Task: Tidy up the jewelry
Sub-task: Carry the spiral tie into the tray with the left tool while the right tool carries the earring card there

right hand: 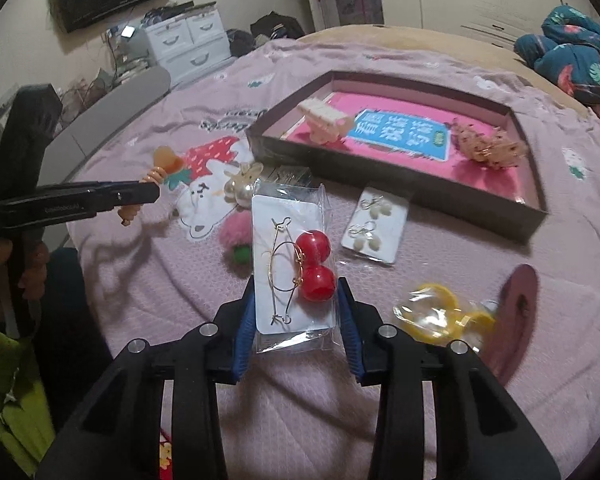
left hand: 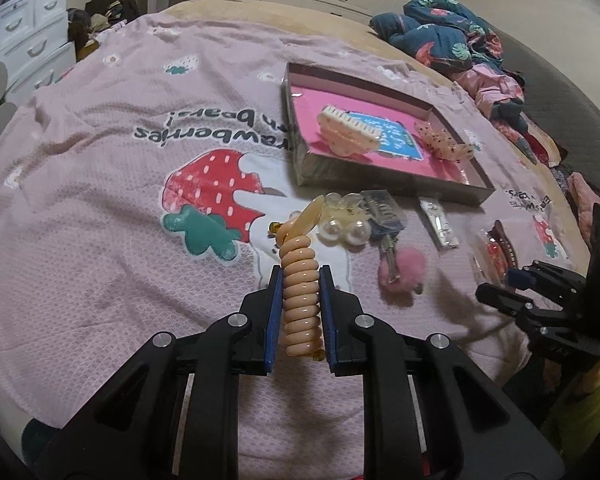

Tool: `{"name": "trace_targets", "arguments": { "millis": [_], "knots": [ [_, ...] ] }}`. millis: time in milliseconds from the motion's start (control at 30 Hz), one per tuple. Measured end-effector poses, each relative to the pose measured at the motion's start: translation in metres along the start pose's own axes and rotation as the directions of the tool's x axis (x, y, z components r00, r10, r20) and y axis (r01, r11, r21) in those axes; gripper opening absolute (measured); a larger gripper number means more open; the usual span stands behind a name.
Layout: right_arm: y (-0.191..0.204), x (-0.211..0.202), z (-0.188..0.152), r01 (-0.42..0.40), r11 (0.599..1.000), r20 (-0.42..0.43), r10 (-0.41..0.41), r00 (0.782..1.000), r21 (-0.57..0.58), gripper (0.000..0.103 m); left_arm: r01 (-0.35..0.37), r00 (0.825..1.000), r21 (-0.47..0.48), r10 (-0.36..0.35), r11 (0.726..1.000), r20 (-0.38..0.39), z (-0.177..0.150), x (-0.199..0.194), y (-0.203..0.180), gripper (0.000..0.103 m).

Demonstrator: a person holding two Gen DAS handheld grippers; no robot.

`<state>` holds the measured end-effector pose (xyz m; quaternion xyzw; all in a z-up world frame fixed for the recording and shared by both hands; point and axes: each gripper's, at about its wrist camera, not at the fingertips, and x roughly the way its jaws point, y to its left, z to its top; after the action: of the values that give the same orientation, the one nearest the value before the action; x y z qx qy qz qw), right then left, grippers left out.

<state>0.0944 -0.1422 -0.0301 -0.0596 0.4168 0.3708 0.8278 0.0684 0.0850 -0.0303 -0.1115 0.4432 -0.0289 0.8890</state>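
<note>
Peach-coloured plastic coils of a spiral hair tie (left hand: 300, 296) are pinched between the blue pads of the left tongs (left hand: 300, 276), held above the pink strawberry-print bedspread (left hand: 100, 160). Ahead of it lie pearl earrings (left hand: 344, 232), a pink pom-pom clip (left hand: 402, 270) and a small carded packet (left hand: 440, 224), all between the tongs and the dark shallow box (left hand: 388, 184). Inside the box, on its pink floor, rest a cream claw clip (left hand: 348, 132) and a spotted claw clip (left hand: 444, 144), either side of a blue label whose writing I cannot read.

The right tongs (right hand: 296, 304) pinch a clear bag of red ball earrings (right hand: 296, 264) on a white card, its edges against both pads. A packet of white earrings (right hand: 374, 224) lies just before the box wall; a yellow item in clear wrap (right hand: 440, 312) sits blurred to the right.

Upside-down print on the bedspread reads "Strawberries", partly.
</note>
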Motion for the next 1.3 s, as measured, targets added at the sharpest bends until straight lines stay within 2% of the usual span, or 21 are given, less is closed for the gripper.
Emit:
{"name": "trace_targets", "arguments": {
  "millis": [300, 667, 1067, 1300],
  "knots": [
    [-0.013, -0.045, 0.004, 0.059, 0.998, 0.076, -0.061, 0.995, 0.025, 0.036, 0.028, 0.999, 0.052, -0.03, 0.998, 0.031, 0.01, -0.011, -0.027, 0.01],
    [-0.036, -0.085, 0.007, 0.127, 0.989, 0.151, -0.137, 0.979, 0.078, 0.036, 0.058, 0.995, 0.109, -0.067, 0.992, 0.076, 0.037, -0.017, -0.062, 0.01],
    [-0.053, -0.103, 0.02, 0.166, 0.98, 0.192, -0.185, 0.964, 0.113, 0.036, 0.085, 0.988, 0.16, -0.104, 0.983, 0.114, 0.067, -0.017, -0.09, 0.011],
    [-0.064, -0.105, 0.042, 0.186, 0.976, 0.227, -0.208, 0.952, 0.113, 0.036, 0.094, 0.987, 0.169, -0.114, 0.981, 0.114, 0.088, -0.003, -0.101, 0.011]
  ]
}}
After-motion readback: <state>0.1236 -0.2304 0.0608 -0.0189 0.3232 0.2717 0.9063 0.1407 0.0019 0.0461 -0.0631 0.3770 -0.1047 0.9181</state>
